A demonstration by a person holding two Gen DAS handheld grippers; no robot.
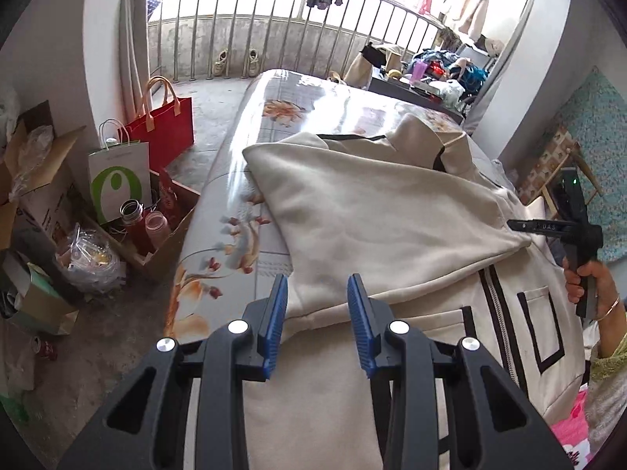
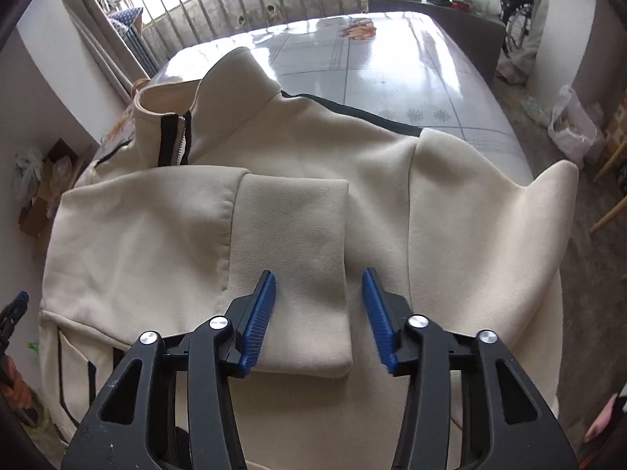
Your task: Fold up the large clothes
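Observation:
A large cream zip-up jacket point(image 1: 392, 211) with black trim lies on a table point(image 1: 243, 196) covered by a floral plastic cloth. One sleeve is folded across its front. My left gripper point(image 1: 317, 297) is open, hovering over the jacket's near edge. In the right wrist view the jacket point(image 2: 470, 215) shows its collar point(image 2: 172, 105) and a ribbed cuff point(image 2: 298, 258). My right gripper point(image 2: 318, 293) is open, its fingers on either side of the cuff. The right gripper also shows in the left wrist view point(image 1: 548, 227), held by a hand at the jacket's right side.
Left of the table stand a red tote bag point(image 1: 164, 125), a white paper bag point(image 1: 117, 180), cardboard boxes and bottles point(image 1: 145, 223). A cluttered dark cabinet point(image 2: 439, 11) stands beyond the table's far end. A barred balcony railing point(image 1: 274, 35) runs behind.

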